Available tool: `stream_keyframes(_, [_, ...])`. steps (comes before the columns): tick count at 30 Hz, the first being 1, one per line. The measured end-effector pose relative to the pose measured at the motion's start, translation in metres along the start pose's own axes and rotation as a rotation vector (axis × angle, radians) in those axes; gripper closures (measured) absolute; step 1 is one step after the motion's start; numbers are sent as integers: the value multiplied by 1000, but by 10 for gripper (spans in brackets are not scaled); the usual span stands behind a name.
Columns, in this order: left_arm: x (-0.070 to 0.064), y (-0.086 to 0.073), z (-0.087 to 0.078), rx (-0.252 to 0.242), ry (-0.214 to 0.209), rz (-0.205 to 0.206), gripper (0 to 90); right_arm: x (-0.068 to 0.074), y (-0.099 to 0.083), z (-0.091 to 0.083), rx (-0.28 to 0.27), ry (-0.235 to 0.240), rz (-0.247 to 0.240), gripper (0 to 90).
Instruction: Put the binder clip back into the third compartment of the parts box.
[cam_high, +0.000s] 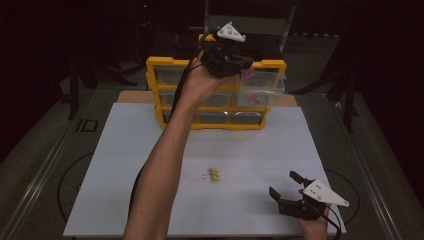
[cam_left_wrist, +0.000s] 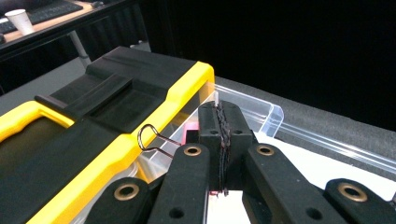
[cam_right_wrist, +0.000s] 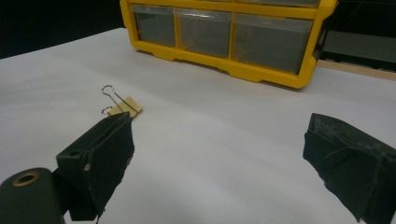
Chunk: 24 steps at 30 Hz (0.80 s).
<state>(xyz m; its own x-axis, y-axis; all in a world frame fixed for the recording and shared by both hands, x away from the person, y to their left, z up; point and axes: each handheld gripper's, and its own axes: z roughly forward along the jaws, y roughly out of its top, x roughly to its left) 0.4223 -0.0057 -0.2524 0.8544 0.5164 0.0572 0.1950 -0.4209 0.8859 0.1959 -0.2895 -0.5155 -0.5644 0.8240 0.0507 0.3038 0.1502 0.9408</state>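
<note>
My left gripper (cam_high: 242, 65) is raised at the top of the yellow drawer organizer (cam_high: 172, 67), held over a clear drawer (cam_high: 262, 82) that is pulled out at the upper right. In the left gripper view my left gripper (cam_left_wrist: 219, 112) is shut on a pink binder clip (cam_left_wrist: 189, 133), whose wire handle (cam_left_wrist: 152, 140) sticks out to the left above the clear drawer (cam_left_wrist: 254, 112). A yellow binder clip (cam_high: 214, 174) lies on the white table. My right gripper (cam_high: 283, 183) rests low at the front right, open and empty. In its own view my right gripper (cam_right_wrist: 219, 140) faces the yellow clip (cam_right_wrist: 125, 106).
The white tabletop (cam_high: 125, 165) spreads in front of the organizer (cam_right_wrist: 224, 37), whose lower drawers are closed. A person's left forearm (cam_high: 160, 165) crosses the middle of the table. Something pink (cam_high: 254, 98) lies inside the pulled-out drawer.
</note>
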Motion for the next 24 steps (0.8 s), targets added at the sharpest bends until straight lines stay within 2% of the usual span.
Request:
stream_keyframes(2, [-1, 1, 4, 5, 2, 2, 898, 1, 0, 0, 0, 1, -3, 84])
stream_keyframes(5, [1, -1, 9, -3, -17, -20, 888, 1, 0, 0, -2, -1, -4, 84])
stream_keyframes(6, [2, -3, 10, -10, -35, -44, 818, 1, 0, 0, -1, -2, -2, 84])
stream_keyframes(7, [3, -4, 10, 3, -26, -57, 610, 0, 0, -1, -2, -2, -1, 84])
stream_keyframes(8, [3, -5, 10, 8, 14, -51, 525, 0, 0, -1, -2, -2, -1, 84])
stream_keyframes(9, [3, -5, 10, 8, 14, -51, 380, 0, 0, -1, -2, -2, -1, 84])
stream_keyframes(10, [4, -9, 9, 15, 53, -82, 260, -1, 0, -2, -5, -3, 0, 84])
stream_keyframes(11, [4, -9, 9, 15, 53, -82, 206, -1, 0, -2, -5, -4, 2, 84])
stream_keyframes(12, [6, -13, 7, 24, 87, -93, 144, -1, 0, -2, -4, -5, 6, 84])
stream_keyframes(16, [10, -25, 0, 23, 107, -116, 87, -1, 0, -1, -3, -4, 2, 84])
stream_keyframes(19, [11, -33, -4, 24, 108, -115, 84, -1, 0, -1, 0, -4, 2, 84])
stream_keyframes(21, [11, -45, -10, 37, 108, -115, 84, -1, 0, -1, 1, -7, 1, 84])
stream_keyframes(24, [12, -55, -16, 42, 109, -124, 85, -1, -1, -1, 1, -6, 0, 84])
